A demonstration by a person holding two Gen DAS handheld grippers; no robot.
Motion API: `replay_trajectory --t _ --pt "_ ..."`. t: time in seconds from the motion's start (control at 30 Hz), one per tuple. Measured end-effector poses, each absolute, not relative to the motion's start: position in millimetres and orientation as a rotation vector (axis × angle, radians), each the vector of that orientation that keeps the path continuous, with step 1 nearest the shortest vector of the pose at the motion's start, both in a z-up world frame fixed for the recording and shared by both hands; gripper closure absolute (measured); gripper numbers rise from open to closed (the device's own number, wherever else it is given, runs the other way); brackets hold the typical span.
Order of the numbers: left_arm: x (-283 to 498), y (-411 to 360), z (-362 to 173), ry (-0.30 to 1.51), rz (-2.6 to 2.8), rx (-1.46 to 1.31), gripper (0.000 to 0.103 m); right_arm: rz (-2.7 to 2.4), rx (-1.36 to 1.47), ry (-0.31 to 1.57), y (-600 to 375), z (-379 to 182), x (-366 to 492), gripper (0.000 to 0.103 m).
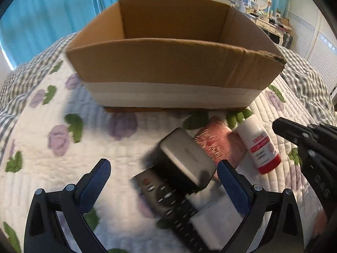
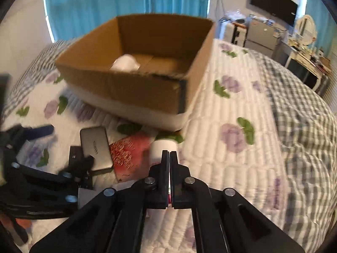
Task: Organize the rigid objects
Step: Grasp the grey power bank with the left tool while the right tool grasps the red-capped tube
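Cardboard box (image 2: 134, 88) sat on bed (image 2: 242, 158), one white item (image 2: 125, 63) already inside. Grey case (image 1: 187, 156), remote (image 1: 168, 200), red packet (image 1: 219, 141), white bottle (image 1: 260, 145) lay outside, unsorted. Left gripper (image 1: 164, 187) fingers spread over case; right gripper (image 2: 169, 156) fingers pressed together, empty

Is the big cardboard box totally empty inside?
No, the right wrist view shows a white object already lying inside the cardboard box.

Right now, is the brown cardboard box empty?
No. The brown cardboard box holds a white rounded object near its left wall; the rest shows bare floor.
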State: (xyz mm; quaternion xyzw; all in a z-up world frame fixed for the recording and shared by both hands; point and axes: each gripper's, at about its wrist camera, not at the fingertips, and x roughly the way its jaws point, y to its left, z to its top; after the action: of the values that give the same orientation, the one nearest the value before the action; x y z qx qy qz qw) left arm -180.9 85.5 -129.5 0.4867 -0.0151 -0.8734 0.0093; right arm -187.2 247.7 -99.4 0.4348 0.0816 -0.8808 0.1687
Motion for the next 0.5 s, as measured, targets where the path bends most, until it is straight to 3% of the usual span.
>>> replay_trajectory --t 0.27,0.43,0.5 --pt "-197 101 -160 -0.094 -2.664 1.599 0.001 -2.459 1.318 0.198 251 -110 -196 0.103" --pt "-194 86 -161 0.015 -2.705 1.608 0.009 -2.463 1.332 0.150 255 -111 -199 0.101" --pt "-191 87 -158 -0.012 -2.717 1.614 0.012 -2.465 1.332 0.146 254 -112 -198 0.093"
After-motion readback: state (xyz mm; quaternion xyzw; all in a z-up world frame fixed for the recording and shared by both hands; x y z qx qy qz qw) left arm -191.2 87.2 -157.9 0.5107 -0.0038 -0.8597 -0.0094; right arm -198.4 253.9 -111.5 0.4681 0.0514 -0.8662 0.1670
